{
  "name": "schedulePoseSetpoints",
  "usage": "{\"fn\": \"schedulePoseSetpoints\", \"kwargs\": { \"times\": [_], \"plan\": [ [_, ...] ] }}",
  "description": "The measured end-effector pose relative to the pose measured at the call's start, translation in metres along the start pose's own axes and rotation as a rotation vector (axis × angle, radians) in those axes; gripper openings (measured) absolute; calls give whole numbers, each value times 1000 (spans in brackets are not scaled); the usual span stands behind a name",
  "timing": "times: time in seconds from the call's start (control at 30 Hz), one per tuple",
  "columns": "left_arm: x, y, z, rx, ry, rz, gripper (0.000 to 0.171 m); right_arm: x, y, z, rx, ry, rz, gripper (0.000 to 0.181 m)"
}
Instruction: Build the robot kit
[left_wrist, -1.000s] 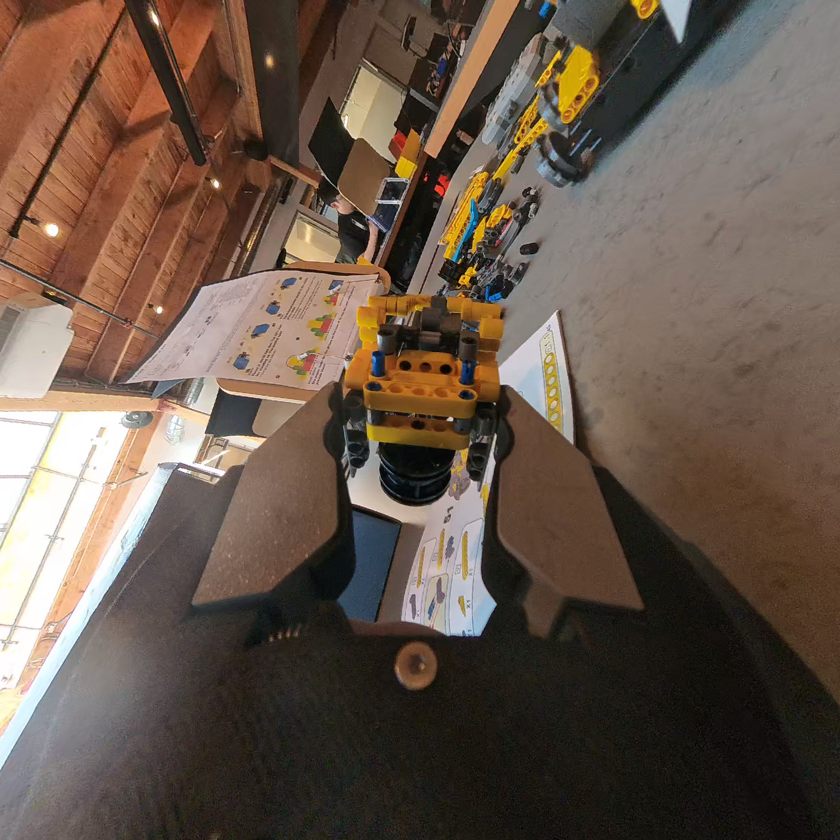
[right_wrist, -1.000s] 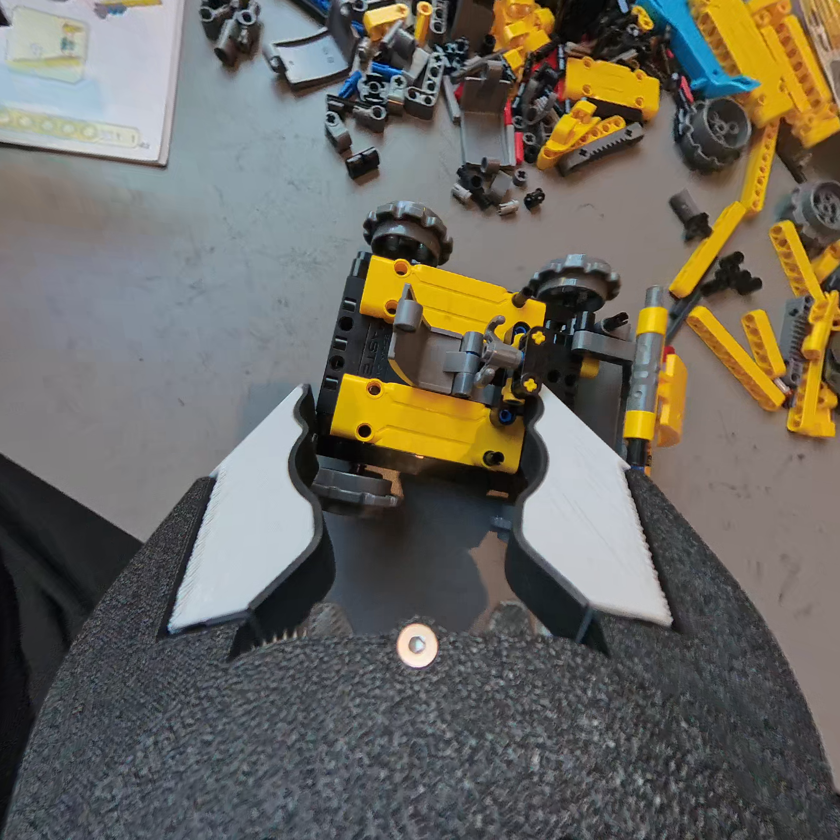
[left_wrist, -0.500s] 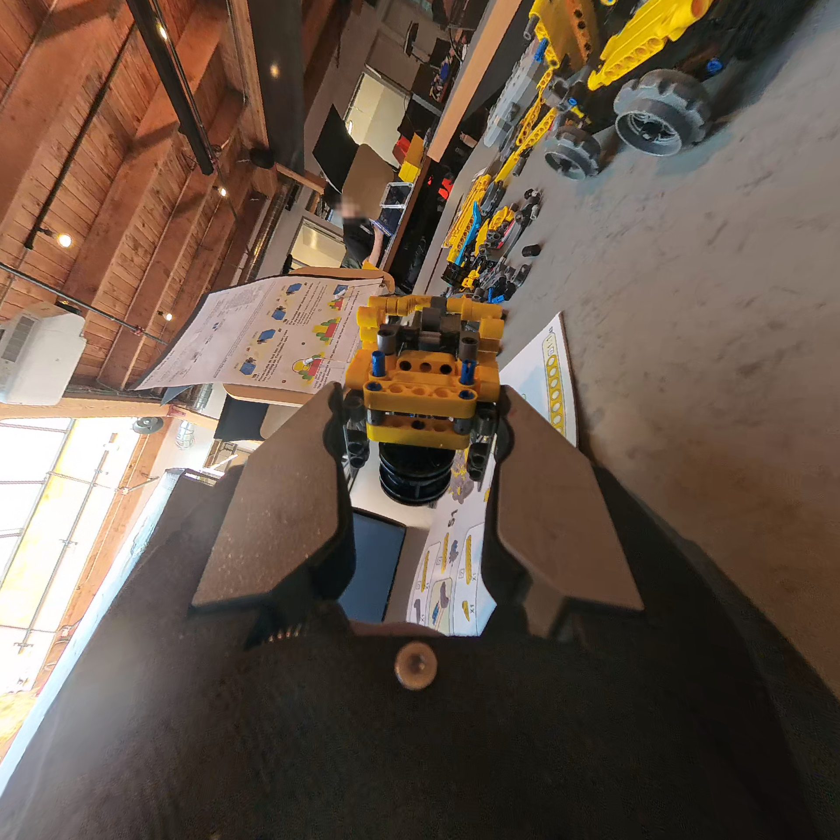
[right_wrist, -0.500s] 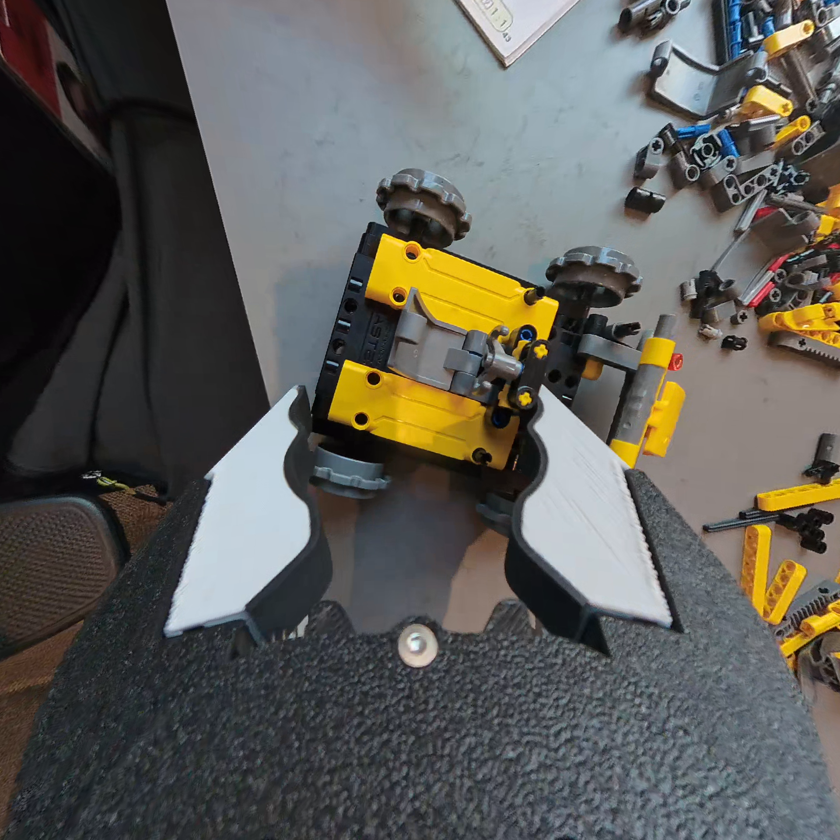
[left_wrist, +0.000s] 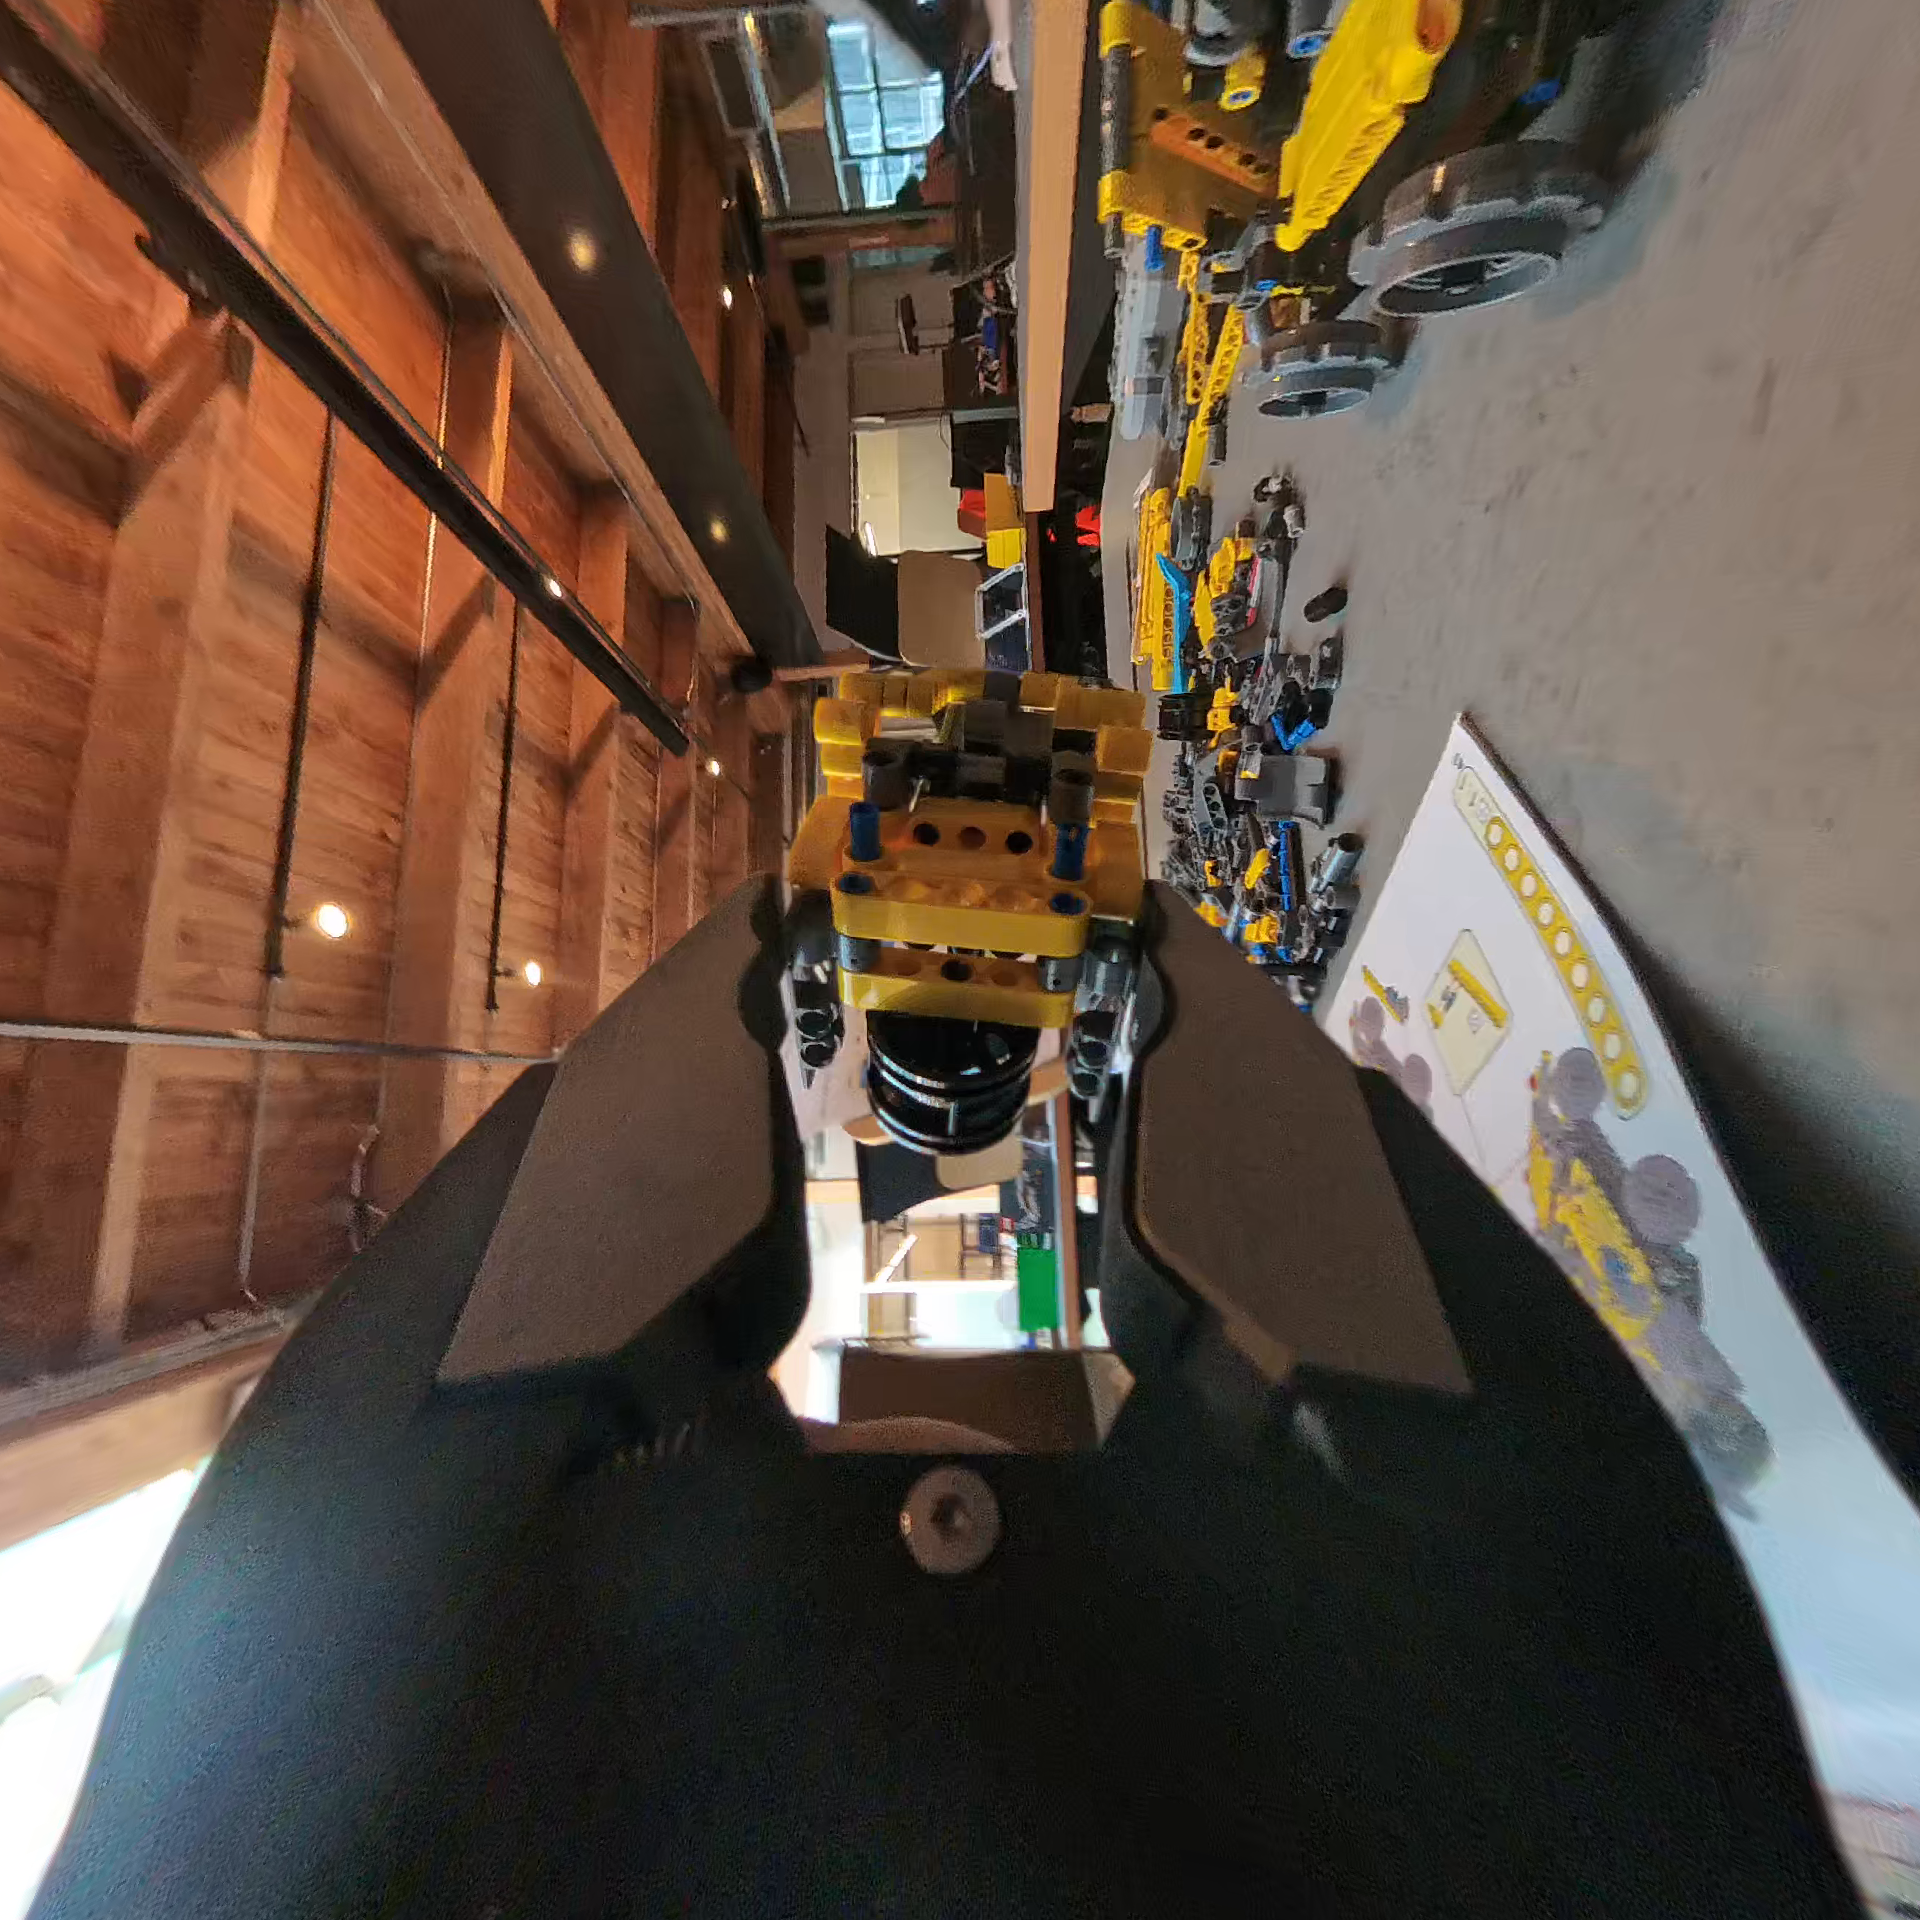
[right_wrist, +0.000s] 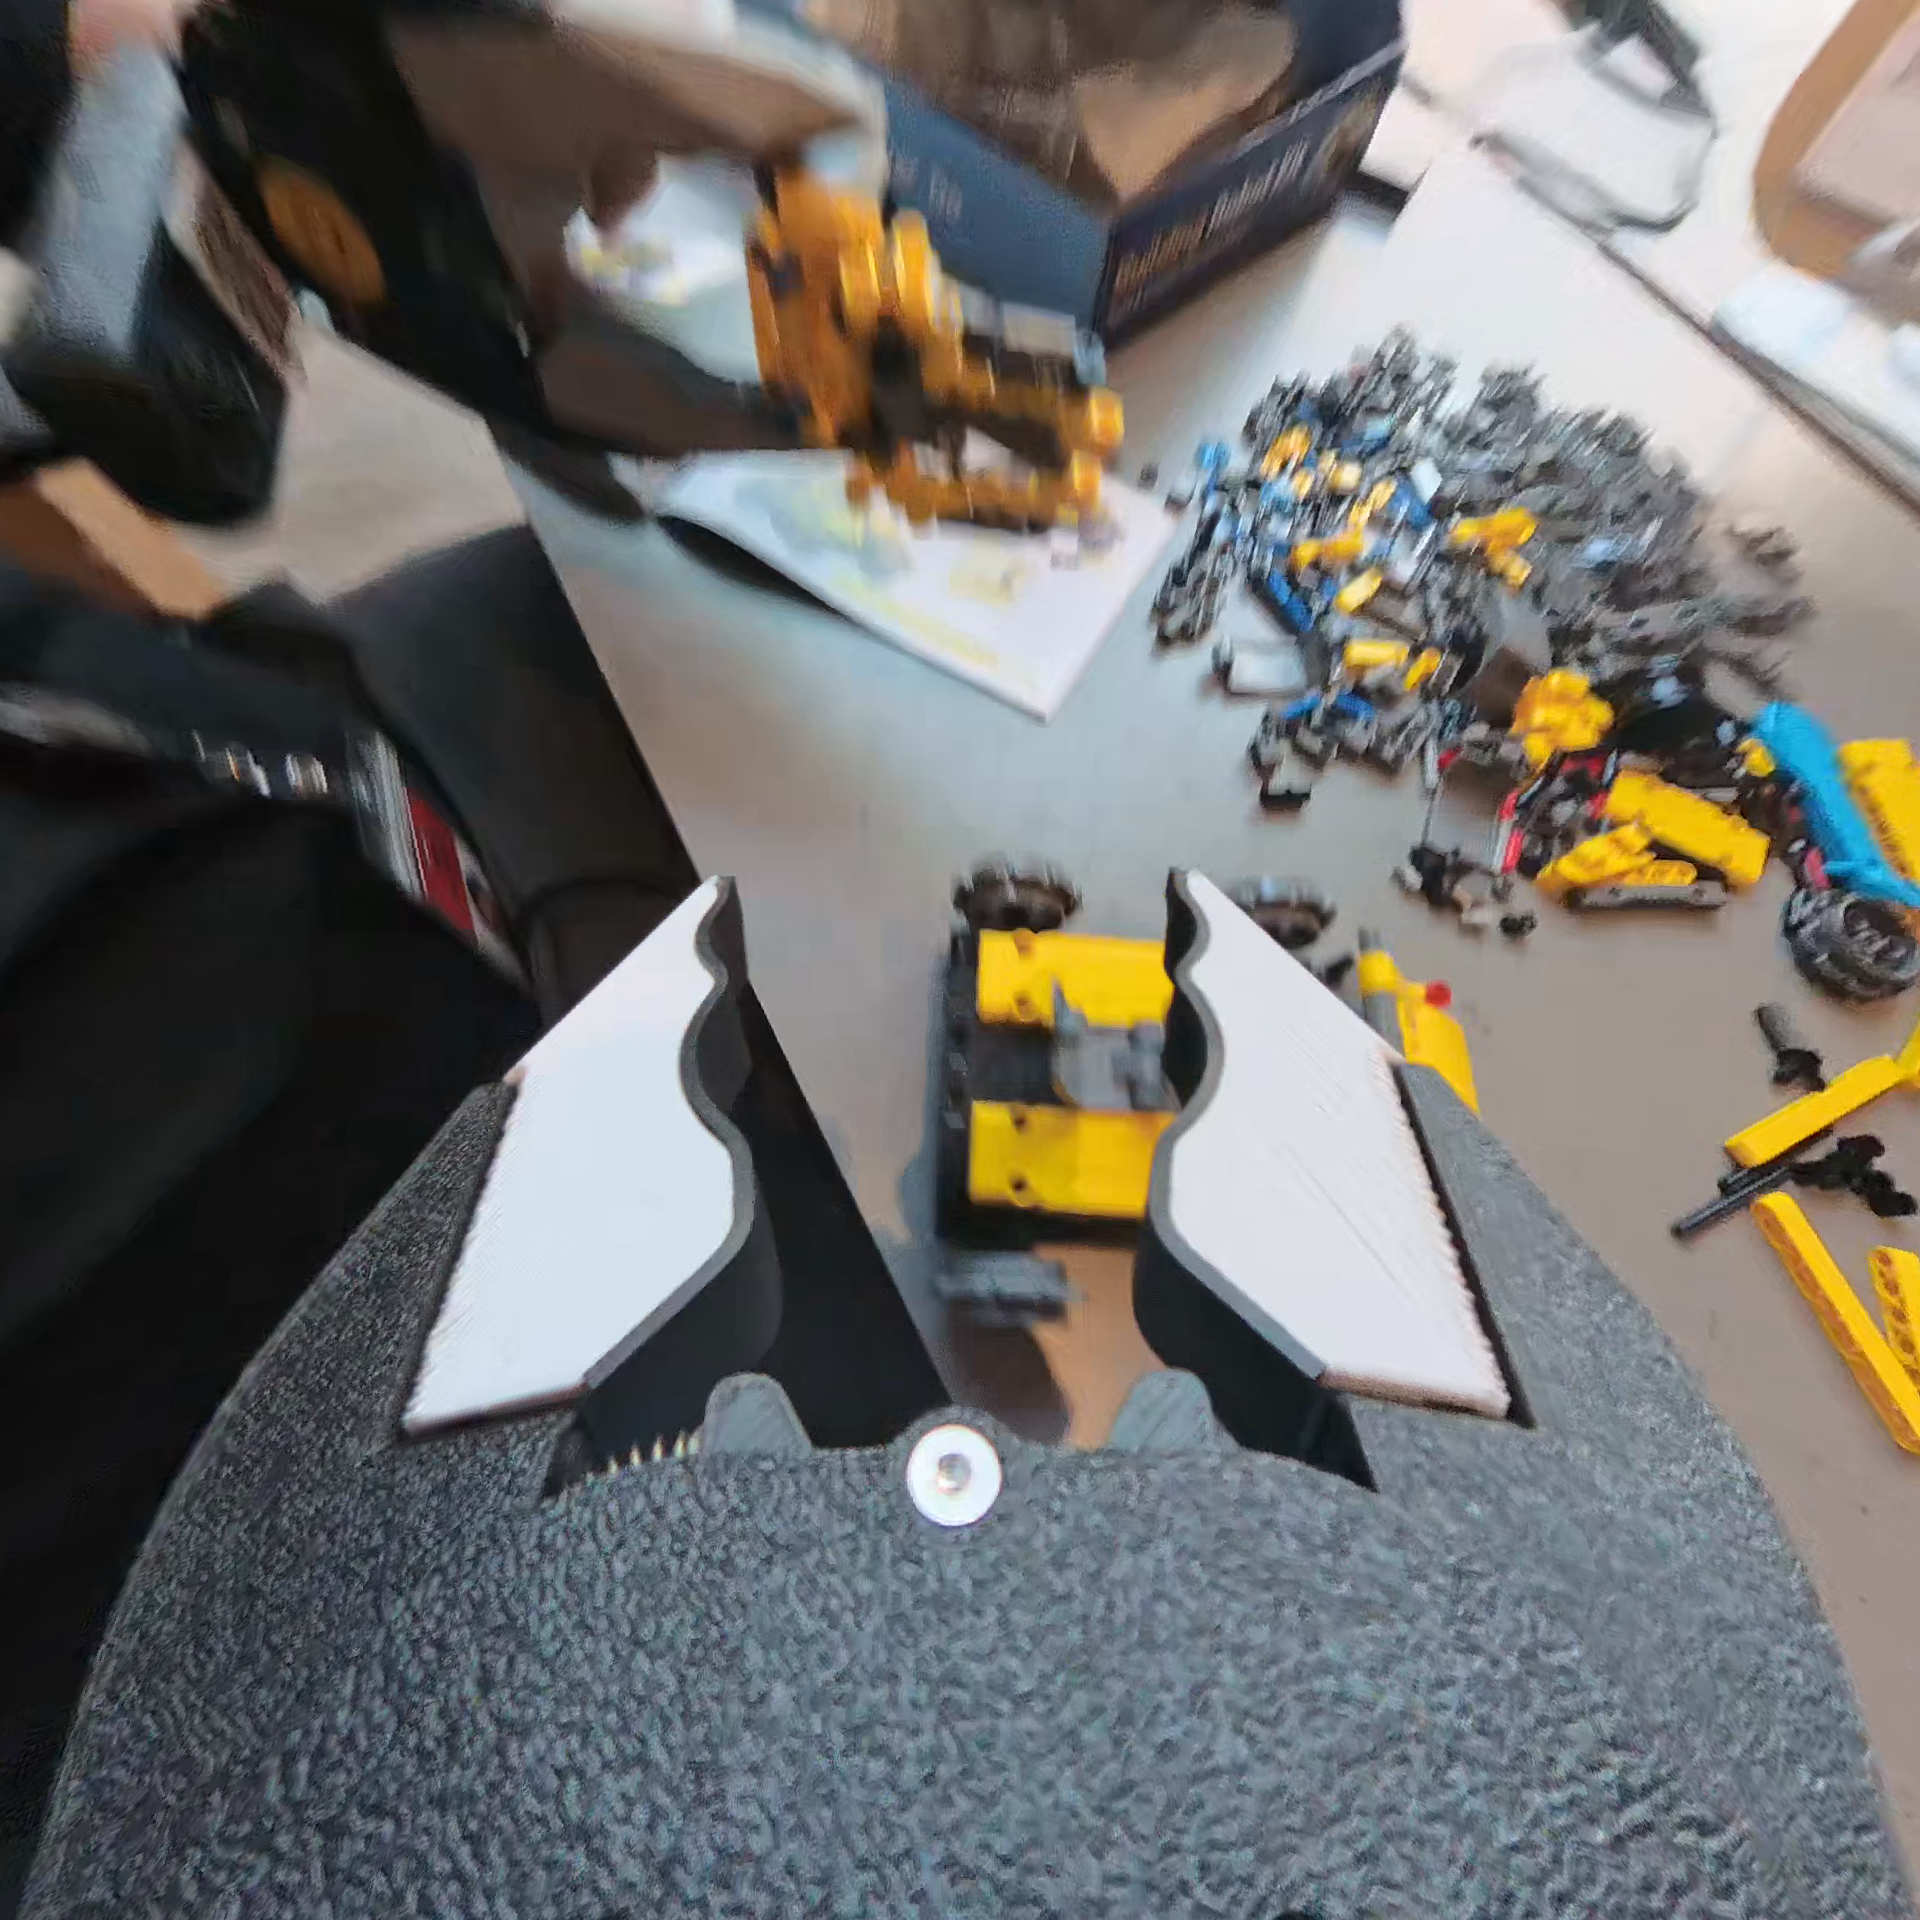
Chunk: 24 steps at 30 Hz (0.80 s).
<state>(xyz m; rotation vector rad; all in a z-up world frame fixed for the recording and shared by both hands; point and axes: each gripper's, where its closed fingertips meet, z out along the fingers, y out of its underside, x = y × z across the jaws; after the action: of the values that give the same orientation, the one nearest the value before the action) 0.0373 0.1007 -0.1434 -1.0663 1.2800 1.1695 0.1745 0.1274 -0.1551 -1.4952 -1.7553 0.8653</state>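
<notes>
My left gripper (left_wrist: 961, 935) is shut on a small yellow brick assembly (left_wrist: 971, 883) with blue pins and a black ribbed round part beneath, and holds it in the air. In the right wrist view it shows blurred at upper left, with the yellow assembly (right_wrist: 914, 343) in it. My right gripper (right_wrist: 951, 894) is open and empty, raised above a yellow and black wheeled chassis (right_wrist: 1049, 1091) that lies on the grey table (right_wrist: 831, 779) near its left edge. The right finger (right_wrist: 1299, 1143) hides part of the chassis. The chassis also shows in the left wrist view (left_wrist: 1351, 156).
An open instruction booklet (right_wrist: 935, 582) lies behind the chassis and also shows in the left wrist view (left_wrist: 1507, 1039). A pile of loose yellow, black and blue parts (right_wrist: 1455, 582) spreads at the right. A dark blue box (right_wrist: 1195, 239) stands at the back. My hands' fingertips stand some 15 centimetres from each other.
My right gripper has drawn back and up from the wheeled chassis, which stood between its fingers and now lies free on the table. My left gripper has turned, still holding the assembly.
</notes>
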Motion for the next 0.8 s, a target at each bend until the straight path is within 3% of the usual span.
{"fn": "schedulePoseSetpoints", "kwargs": {
  "times": [0.03,0.1,0.2,0.37,0.5,0.57,0.8],
  "plan": [
    [1,-3,4,7,12,41,65,-7,-19,1,37,39,14,82],
    [6,-11,10,26,38,113,64,-16,-57,5,125,118,80,66],
    [17,-22,18,50,83,189,63,-31,-86,27,143,144,102,70],
    [23,-38,14,97,102,249,63,-27,-68,73,-4,144,69,76],
    [30,-43,7,136,101,276,64,-29,-45,96,-87,70,18,62],
    [37,-45,4,158,109,297,64,-33,-39,103,-106,0,24,47],
    [64,-43,-5,171,174,303,64,-41,-12,130,-257,-48,-103,47]
  ]
}}
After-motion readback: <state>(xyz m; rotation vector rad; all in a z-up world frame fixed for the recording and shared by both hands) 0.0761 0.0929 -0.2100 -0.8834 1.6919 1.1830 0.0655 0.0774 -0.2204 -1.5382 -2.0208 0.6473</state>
